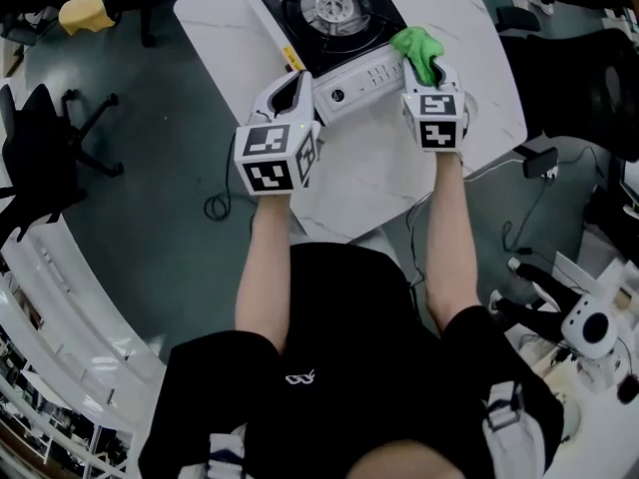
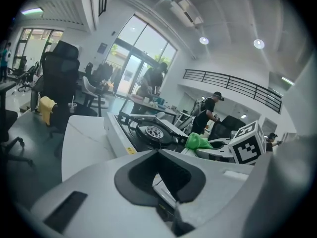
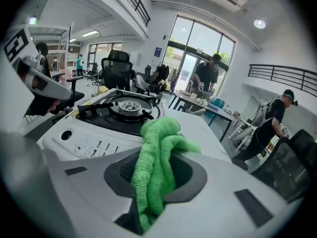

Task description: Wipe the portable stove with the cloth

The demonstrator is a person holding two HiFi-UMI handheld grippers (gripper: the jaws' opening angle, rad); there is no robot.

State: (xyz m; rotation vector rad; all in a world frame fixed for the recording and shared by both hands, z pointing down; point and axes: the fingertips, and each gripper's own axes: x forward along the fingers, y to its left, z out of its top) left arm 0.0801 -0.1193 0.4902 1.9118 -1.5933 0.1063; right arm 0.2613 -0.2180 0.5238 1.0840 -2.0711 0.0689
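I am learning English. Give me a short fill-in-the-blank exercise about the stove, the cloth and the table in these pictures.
1. The right gripper holds a cloth in its jaws, and its colour is ___.
2. The portable stove stands on a ___ table.
3. Around the round burner, the stove's top is ___.
Missing words: green; white; black.

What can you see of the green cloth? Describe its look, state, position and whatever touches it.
The green cloth looks like soft looped microfibre, bright green, crumpled into folds. The right gripper is shut on its lower part; the free end bunches up beyond the jaws and flops onto the white near right corner of the portable stove, seemingly resting there.
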